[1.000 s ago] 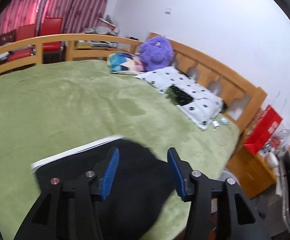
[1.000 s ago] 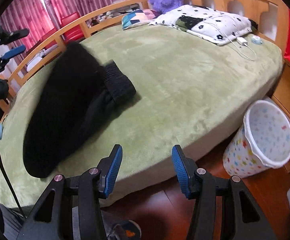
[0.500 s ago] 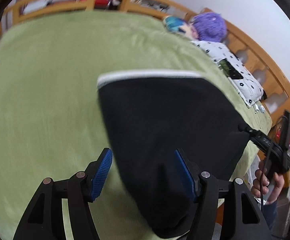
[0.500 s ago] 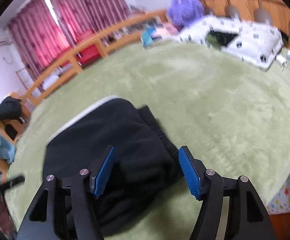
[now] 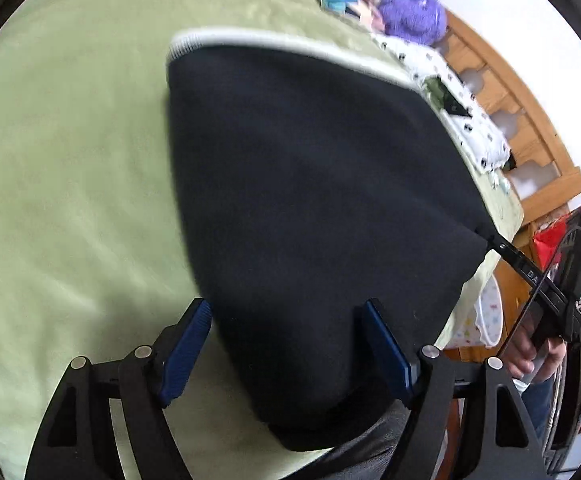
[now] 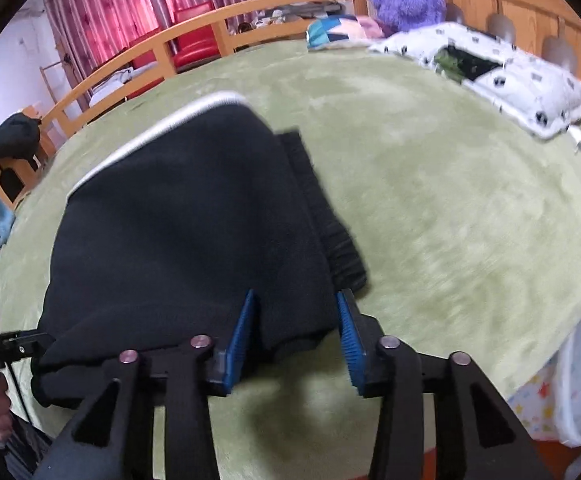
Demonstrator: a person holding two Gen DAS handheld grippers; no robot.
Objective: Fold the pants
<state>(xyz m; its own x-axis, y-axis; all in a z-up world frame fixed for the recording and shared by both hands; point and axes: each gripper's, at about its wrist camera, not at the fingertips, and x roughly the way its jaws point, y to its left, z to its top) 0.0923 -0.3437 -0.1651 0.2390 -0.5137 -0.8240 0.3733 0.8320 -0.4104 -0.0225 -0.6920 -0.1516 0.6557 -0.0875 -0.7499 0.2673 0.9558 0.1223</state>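
1. So, black pants (image 5: pixel 314 208) are lying folded on the green bed (image 5: pixel 62 168).
2. Left claw (image 5: pixel 286 344): spread wide over the near edge.
3. Right claw (image 6: pixel 296 336): spread around a corner fold, not pinching.

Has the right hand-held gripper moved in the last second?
Yes. The right hand-held gripper moved from past the green bed edge onto the black pants.

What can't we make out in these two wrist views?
- Left wrist: near end of the pants is cut off behind the left gripper; whether fabric touches its pads is unclear.
- Left wrist: the white stripe is motion-blurred.
- Right wrist: the right gripper straddles a pants corner, jaws apart; contact is hidden by fabric.
- Right wrist: the left gripper is cut off at the edge.
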